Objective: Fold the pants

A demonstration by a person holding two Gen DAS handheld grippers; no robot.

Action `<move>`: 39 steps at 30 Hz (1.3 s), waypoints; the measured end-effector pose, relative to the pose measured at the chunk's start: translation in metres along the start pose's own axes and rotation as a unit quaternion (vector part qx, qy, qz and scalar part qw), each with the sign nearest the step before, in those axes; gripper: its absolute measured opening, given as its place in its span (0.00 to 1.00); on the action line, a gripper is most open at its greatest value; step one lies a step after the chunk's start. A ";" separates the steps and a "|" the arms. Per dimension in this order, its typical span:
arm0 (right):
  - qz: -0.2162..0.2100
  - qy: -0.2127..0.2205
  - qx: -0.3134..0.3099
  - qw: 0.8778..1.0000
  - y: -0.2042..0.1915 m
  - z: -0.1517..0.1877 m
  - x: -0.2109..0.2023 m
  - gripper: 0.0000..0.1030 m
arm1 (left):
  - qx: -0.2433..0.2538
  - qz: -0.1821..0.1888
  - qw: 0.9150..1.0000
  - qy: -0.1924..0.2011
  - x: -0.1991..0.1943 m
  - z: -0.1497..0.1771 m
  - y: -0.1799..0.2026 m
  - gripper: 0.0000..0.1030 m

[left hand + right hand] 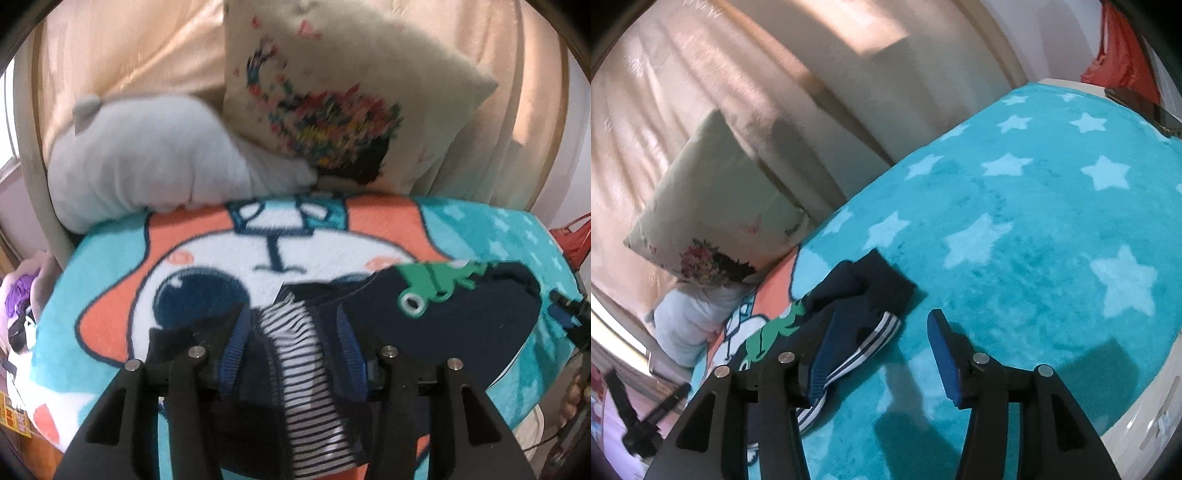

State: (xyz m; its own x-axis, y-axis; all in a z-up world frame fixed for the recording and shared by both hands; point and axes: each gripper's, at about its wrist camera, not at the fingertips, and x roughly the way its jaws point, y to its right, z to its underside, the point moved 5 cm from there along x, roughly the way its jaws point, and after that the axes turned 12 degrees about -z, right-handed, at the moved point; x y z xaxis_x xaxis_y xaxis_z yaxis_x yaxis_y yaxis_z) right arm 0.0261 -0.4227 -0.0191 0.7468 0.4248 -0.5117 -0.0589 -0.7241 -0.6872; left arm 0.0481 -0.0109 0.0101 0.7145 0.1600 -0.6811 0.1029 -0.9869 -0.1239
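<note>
A bedroom at home, and I am working on the bed.

A teal star blanket covers the mattress beneath me; past its far edge a printed cushion and a white pillow lean against peach curtains (sunlit, softly blurred).

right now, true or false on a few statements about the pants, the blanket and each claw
1. The pants are navy with a green dinosaur print. True.
2. The right claw is clamped on the pants. False: its jaws stand apart, with blanket between them.
3. The blanket is teal with pale stars. True.
4. The pants hang from a hook. False: they lie on the blanket.
5. The striped waistband lies between the left claw's jaws. True.
</note>
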 end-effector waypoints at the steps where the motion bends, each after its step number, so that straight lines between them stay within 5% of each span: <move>1: -0.001 -0.002 -0.002 1.000 0.000 0.002 0.001 0.52 | -0.004 -0.001 1.000 0.019 -0.006 -0.005 0.003 0.67; 3: -0.005 -0.006 -0.002 1.000 0.000 0.005 0.003 0.52 | -0.019 -0.004 0.998 0.056 -0.016 -0.015 0.008 0.82; 8: -0.017 -0.014 -0.017 1.000 -0.002 0.009 0.003 0.53 | 0.001 0.078 0.996 0.041 -0.021 -0.044 0.045 0.83; 14: -0.025 -0.029 -0.041 0.998 -0.009 0.012 0.007 0.58 | 0.074 0.155 0.985 0.017 -0.010 -0.079 0.132 0.83; 17: -0.021 -0.036 -0.044 0.998 -0.008 0.013 0.013 0.59 | 0.105 0.201 0.973 -0.045 0.017 -0.086 0.186 0.83; 23: -0.009 -0.050 -0.052 0.997 -0.005 0.014 0.024 0.60 | 0.146 0.233 0.952 -0.135 0.067 -0.077 0.265 0.83; 27: -0.011 -0.051 -0.062 0.997 -0.008 0.012 0.029 0.60 | 0.171 0.265 0.928 -0.197 0.096 -0.061 0.306 0.83; 33: -0.017 -0.061 -0.076 0.995 -0.018 0.011 0.044 0.60 | 0.208 0.277 0.909 -0.234 0.106 -0.044 0.335 0.83; 35: -0.018 -0.056 -0.080 0.995 -0.019 0.011 0.050 0.51 | 0.215 0.286 0.903 -0.238 0.102 -0.044 0.338 0.69; 36: -0.018 -0.054 -0.080 0.995 -0.019 0.011 0.050 0.29 | 0.213 0.292 0.899 -0.247 0.101 -0.043 0.340 0.30; 37: -0.023 -0.054 -0.078 0.995 -0.019 0.011 0.052 0.19 | 0.212 0.297 0.895 -0.258 0.100 -0.042 0.340 0.10; 39: -0.029 -0.046 -0.071 0.996 -0.021 0.008 0.049 0.19 | 0.214 0.297 0.896 -0.251 0.095 -0.042 0.337 0.11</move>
State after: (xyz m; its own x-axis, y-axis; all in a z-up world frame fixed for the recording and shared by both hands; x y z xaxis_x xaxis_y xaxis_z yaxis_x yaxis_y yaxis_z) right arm 0.0587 -0.3823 -0.0341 0.6825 0.5108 -0.5228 0.0814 -0.7640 -0.6401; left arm 0.1794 -0.3287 -0.0654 0.1427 -0.2971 -0.9441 -0.5436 -0.8207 0.1761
